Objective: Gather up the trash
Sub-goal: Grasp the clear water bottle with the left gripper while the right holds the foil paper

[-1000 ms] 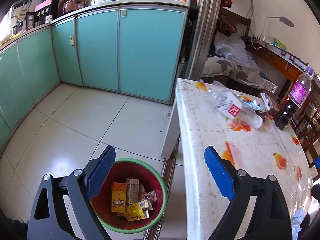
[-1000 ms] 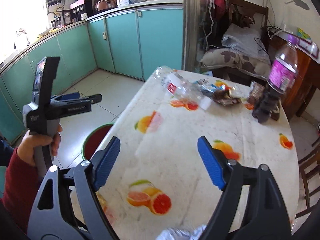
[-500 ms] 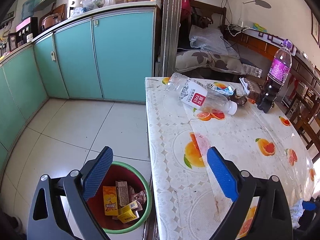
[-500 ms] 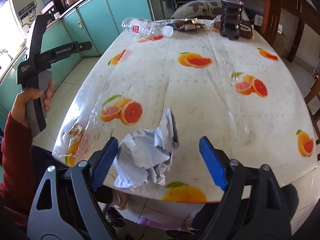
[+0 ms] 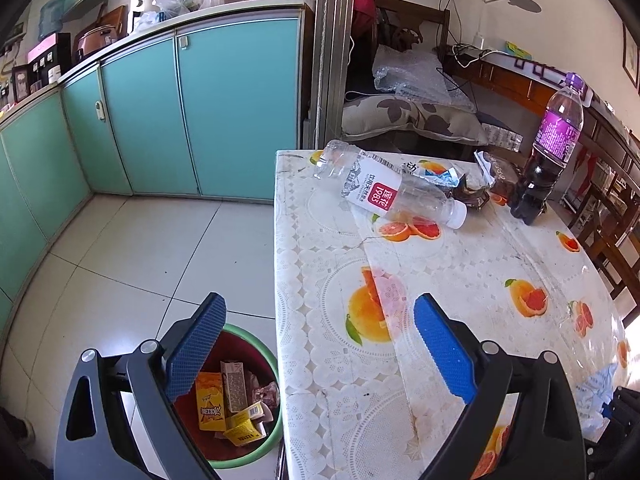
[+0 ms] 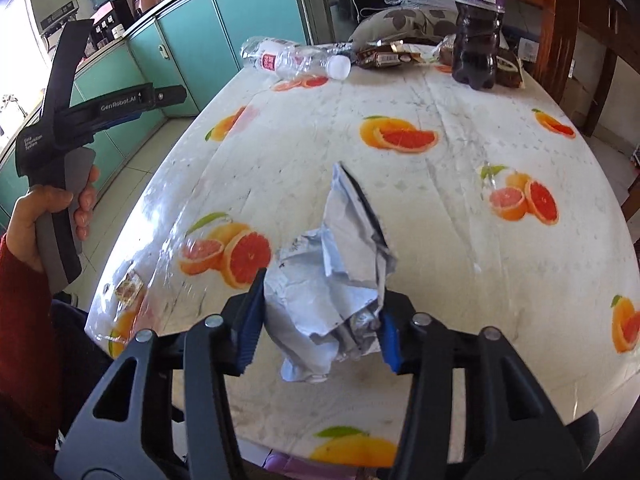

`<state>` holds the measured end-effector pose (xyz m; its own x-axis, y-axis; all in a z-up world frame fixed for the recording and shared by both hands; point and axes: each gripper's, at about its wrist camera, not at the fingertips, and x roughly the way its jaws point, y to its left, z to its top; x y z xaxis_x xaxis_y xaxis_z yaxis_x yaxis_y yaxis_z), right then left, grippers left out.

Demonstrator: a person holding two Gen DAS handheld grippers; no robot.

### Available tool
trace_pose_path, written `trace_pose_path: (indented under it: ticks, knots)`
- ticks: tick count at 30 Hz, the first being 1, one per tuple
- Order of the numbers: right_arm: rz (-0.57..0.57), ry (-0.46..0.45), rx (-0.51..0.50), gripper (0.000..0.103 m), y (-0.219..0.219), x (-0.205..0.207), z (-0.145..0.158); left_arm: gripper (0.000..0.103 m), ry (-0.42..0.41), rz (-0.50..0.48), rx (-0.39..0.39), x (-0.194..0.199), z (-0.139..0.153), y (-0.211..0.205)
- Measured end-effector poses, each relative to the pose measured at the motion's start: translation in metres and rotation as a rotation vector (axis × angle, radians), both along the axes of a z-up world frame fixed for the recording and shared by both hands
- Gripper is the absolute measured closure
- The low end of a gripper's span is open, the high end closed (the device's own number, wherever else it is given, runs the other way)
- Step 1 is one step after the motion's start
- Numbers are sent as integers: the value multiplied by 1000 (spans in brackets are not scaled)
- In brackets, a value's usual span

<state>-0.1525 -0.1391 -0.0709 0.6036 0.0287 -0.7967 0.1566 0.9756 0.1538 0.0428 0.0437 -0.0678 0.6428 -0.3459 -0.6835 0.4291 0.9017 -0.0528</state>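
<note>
On the floor beside the table point(image 5: 304, 280), our round green-rimmed bin point(image 5: 269, 354) holds small cartons. Our right gripper point(image 6: 320, 316), just closing, clenches the crumpled paper point(image 6: 340, 280) on the glossy tablecloth; our left gripper point(image 5: 316, 344) gapes empty.

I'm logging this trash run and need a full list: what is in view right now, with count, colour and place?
crumpled paper: one, white-grey, near table edge, between the right gripper's pads
clear water bottle: one, red-white label, lying on its side at the far end
dark soda bottle: one, purple label, upright at the far end
snack wrappers: a few, brown and silver, between the two bottles
table: one, white cloth with orange-fruit print
trash bin: one, green rim, red inside, on the floor beside the table, holding yellow cartons
cabinets: teal, along the wall
left gripper: black, blue pads, open, empty
right gripper: jaws just closed onto the paper
</note>
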Motion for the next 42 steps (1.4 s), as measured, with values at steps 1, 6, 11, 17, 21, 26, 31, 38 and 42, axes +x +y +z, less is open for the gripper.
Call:
trace_pose_path:
  ticks: [1,6,11,17,21,26,31,38,42]
  knots:
    - [1,-13,-15,56,-2,7,3,12,-1,-4,-1,0,0,-4]
    - [28,-41,-70,56,-17,48,9,12,-2,-23,-4,1,-1,-24]
    - [69,-26,-74,56,-31,78,7,12,39,-50,-62,9,-6,-41]
    - [39,-52,-80,55,-61,78,6,12,95,59,-163,48,-10,-54]
    - [36,-23,-20,54,-70,73,-8,12,142,210,-277,84,-10,-62]
    - [53,-52,-51,54,-65,69,2,12,150,351,-195,118,-17,-101]
    - [56,-37,-8,54,-70,69,-5,11,148,429,-138,137,-26,-121]
    - [20,-64,-57,54,-72,64,3,32,178,376,-157,140,-41,-130]
    - [15,-73,-122,54,-65,64,5,37,184,318,-155,137,-39,-130]
